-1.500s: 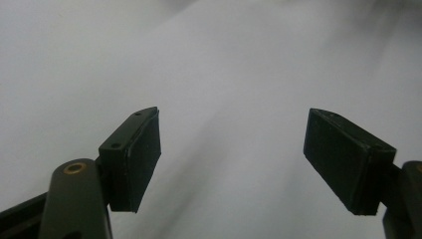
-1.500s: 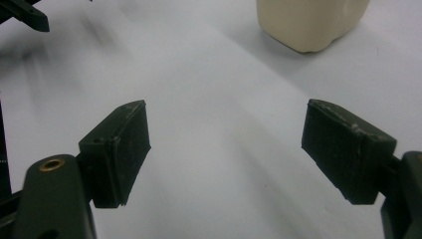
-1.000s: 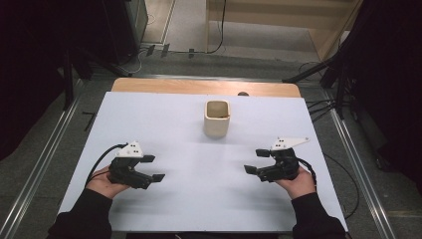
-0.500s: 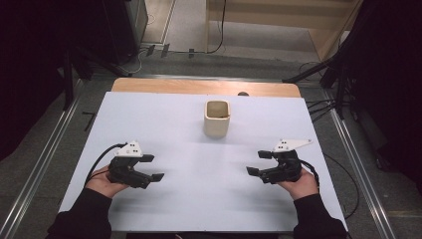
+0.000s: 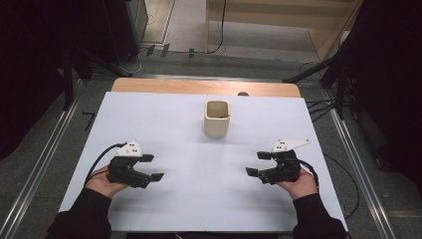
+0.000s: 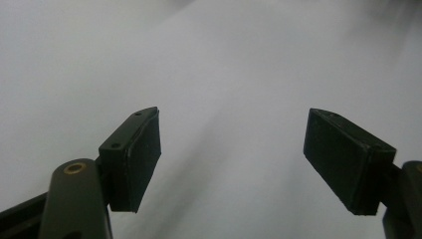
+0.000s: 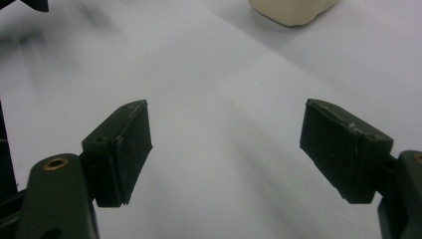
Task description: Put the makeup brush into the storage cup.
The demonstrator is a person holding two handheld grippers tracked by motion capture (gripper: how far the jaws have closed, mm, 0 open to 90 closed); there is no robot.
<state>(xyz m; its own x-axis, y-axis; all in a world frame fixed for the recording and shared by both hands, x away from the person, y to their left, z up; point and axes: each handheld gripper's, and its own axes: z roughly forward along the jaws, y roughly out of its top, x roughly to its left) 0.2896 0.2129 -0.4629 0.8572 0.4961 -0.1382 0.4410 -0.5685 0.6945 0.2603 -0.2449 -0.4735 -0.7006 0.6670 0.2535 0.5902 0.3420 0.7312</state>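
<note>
Left tongs (image 5: 152, 167): lower left of the high view, held in the person's left hand (image 5: 102, 180); jaws spread wide and empty, with bare white sheet between them in the left gripper view (image 6: 231, 159), a posture that suits waiting rather than gripping.
Right tongs (image 5: 258, 163): lower right of the high view, held in the right hand (image 5: 298, 185); jaws likewise parted with nothing between them, as the right gripper view (image 7: 226, 159) shows.
Orientation: both pairs point inward toward the middle of the frame, low over the sheet, probably so that either can start toward the cup.
Cup (image 5: 217, 118): cream, squarish, upright, mouth open upward, at upper centre of the high view; well apart from both tongs and roughly midway between them. Its base appears at the top edge of the right gripper view (image 7: 291, 10).
Surface (image 5: 199, 199): white sheet over a wooden top, whose bare strip (image 5: 164, 86) runs along the upper edge.
Stage (judged): start position; cup untouched, approach not yet begun.
</note>
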